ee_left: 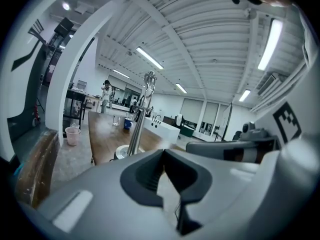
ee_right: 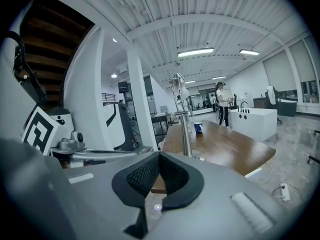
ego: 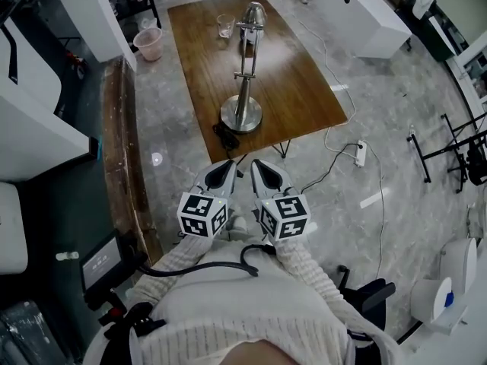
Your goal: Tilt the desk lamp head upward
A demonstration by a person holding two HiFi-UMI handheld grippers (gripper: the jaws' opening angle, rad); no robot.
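On wooden table (ego: 304, 82), steel desk lamp (ego: 242, 114)

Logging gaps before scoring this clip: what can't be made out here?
Desk lamp head tilt: too small and distant in all three views.
Lamp base: partly behind the left tool in the left gripper view, mostly behind the right tool in the right gripper view.
Glass contents: too small in the head view.
Dark item beside base: unidentifiable, head view.

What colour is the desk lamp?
The desk lamp is shiny silver, clearest in the head view.
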